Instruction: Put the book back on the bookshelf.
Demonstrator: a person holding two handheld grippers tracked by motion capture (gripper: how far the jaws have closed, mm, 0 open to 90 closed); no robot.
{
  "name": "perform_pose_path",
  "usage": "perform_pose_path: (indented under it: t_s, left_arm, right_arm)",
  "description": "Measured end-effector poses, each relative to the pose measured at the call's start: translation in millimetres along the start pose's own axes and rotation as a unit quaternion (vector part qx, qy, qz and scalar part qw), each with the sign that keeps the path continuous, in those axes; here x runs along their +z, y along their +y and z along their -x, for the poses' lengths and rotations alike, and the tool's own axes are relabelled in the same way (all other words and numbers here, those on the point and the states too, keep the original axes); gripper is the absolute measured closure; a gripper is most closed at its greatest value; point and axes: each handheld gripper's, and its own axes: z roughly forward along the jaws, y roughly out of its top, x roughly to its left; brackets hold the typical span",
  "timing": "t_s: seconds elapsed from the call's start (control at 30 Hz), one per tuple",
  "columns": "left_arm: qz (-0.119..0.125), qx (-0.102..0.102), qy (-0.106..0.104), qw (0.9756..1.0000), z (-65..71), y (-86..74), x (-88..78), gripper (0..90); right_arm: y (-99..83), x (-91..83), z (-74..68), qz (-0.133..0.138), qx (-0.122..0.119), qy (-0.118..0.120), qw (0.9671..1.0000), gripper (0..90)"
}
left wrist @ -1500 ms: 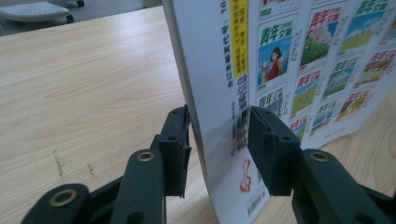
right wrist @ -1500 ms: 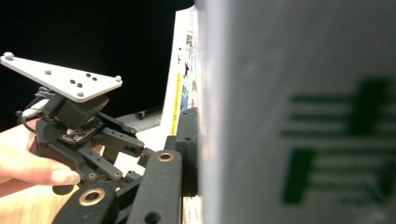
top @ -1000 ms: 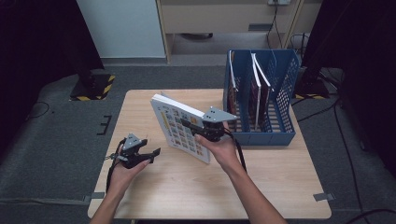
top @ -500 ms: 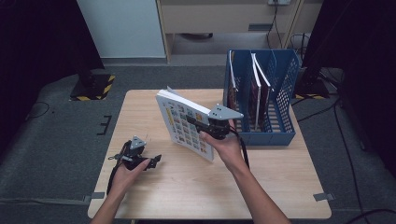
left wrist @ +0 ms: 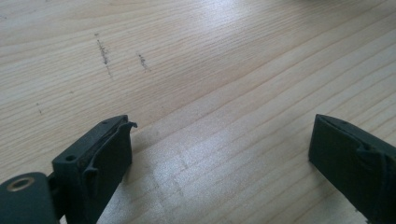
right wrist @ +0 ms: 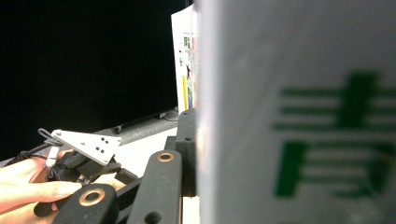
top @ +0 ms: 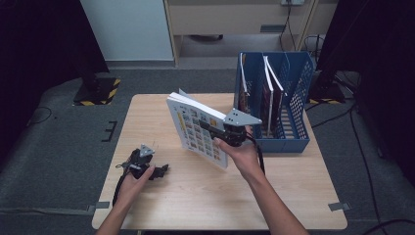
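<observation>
A book (top: 192, 138) with a colourful gridded cover hangs tilted above the wooden table (top: 195, 200). My right gripper (top: 206, 127) is shut on its right edge. In the right gripper view the book's pale back (right wrist: 299, 93) with green print stands close, and one black finger (right wrist: 187, 144) lies against it. My left gripper (top: 160, 171) rests low over the table's front left. Its jaws have just been opening and now stand wide. In the left gripper view nothing but bare wood (left wrist: 210, 56) lies between the left gripper's (left wrist: 219, 154) pads.
A blue mesh file rack (top: 296, 103) stands at the table's back right, holding several upright books (top: 266, 93). Dark floor and cables surround the table. The left hand and its gripper (right wrist: 86, 156) show beyond the book in the right gripper view.
The right gripper has carried the book slightly rightward, toward the rack. The left hand has sunk closer to the tabletop.
</observation>
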Motion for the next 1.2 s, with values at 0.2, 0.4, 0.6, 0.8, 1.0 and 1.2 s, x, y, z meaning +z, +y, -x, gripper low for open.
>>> perform_pose_path:
  t_s: [0.2, 0.4, 0.6, 0.8, 1.0, 1.2]
  left_arm:
    - [0.003, -0.001, 0.000, 1.0000, -0.6, -1.0, 0.9, 3.2]
    - [0.007, 0.000, -0.001, 1.0000, -0.5, -2.1, 1.5, 2.4]
    - [0.007, 0.000, -0.002, 1.0000, -0.4, -2.0, 1.6, 2.0]
    - [0.007, 0.001, -0.002, 1.0000, -0.2, -2.0, 1.7, 1.7]
    - [0.006, 0.001, -0.002, 1.0000, 0.0, -1.9, 1.8, 1.2]
    - [0.005, 0.002, -0.002, 1.0000, 0.1, -1.9, 1.9, 1.0]
  right_arm:
    - [1.7, -6.5, 1.0, 0.002, -0.002, -0.001, 1.0000, 74.0]
    - [2.3, -12.9, 2.4, 0.003, -0.002, -0.002, 1.0000, 74.0]
    - [3.4, -17.5, 3.4, 0.003, -0.005, -0.002, 1.0000, 74.0]
    - [2.6, -22.9, 4.0, 0.001, -0.004, -0.002, 1.0000, 74.0]
    - [1.3, -29.1, 6.1, 0.002, -0.003, -0.005, 1.0000, 74.0]
    - [1.0, -35.5, 8.3, 0.001, -0.004, -0.007, 1.0000, 74.0]
